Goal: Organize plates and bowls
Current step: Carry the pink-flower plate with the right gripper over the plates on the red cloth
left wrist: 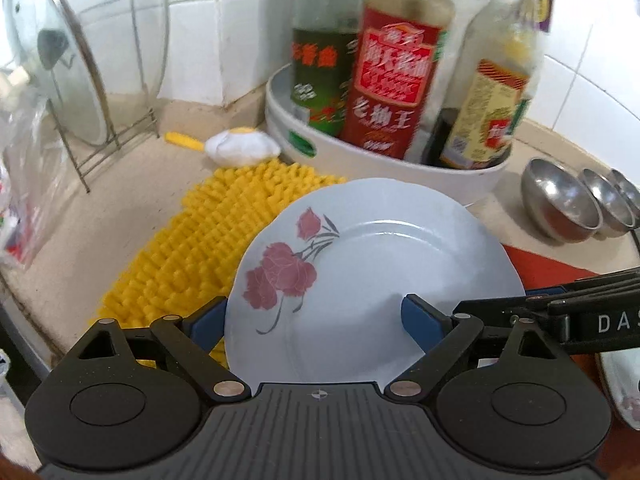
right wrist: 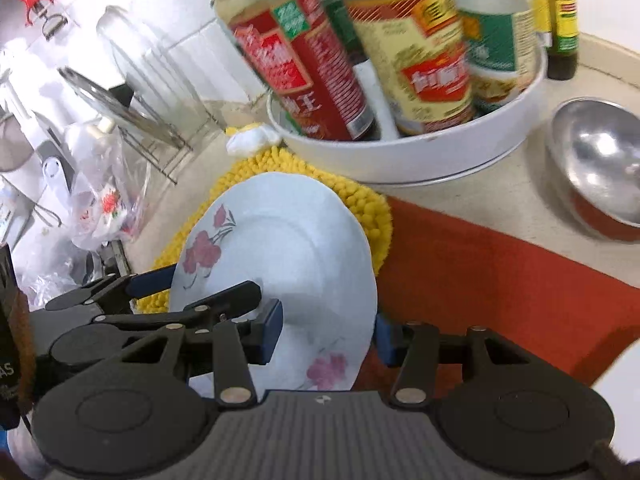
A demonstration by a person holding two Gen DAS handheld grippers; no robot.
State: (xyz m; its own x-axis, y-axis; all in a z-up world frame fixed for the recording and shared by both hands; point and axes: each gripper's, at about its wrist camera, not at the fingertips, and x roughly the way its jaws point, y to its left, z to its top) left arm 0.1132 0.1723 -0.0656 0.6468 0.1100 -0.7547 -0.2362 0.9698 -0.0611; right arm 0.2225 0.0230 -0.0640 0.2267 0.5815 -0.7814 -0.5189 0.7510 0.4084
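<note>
The left gripper point(left wrist: 316, 320) straddles the near edge of the white glazed plate with pink flower print point(left wrist: 372, 280), its blue-padded fingers point(left wrist: 418, 316) set apart on either side of the plate – one at the rim's outer edge, one over the well – and whether they truly pinch it I cannot tell; the right gripper point(right wrist: 326, 334) brackets the same plate's point(right wrist: 280, 264) right rim the same way, one pad inside, one outside. The plate sits tilted over the shaggy yellow chenille mat point(left wrist: 192, 248), just near of the round white tray point(left wrist: 400, 164) crowded with glass sauce bottles point(left wrist: 396, 80). The glaze is slick and the scalloped rim thin, so I judge a loose grip could let it slide and chip – or a forward swing could knock the tall bottles. The polished steel bowls point(left wrist: 560, 200) stand far right beside the flat red cloth point(right wrist: 500, 272).
</note>
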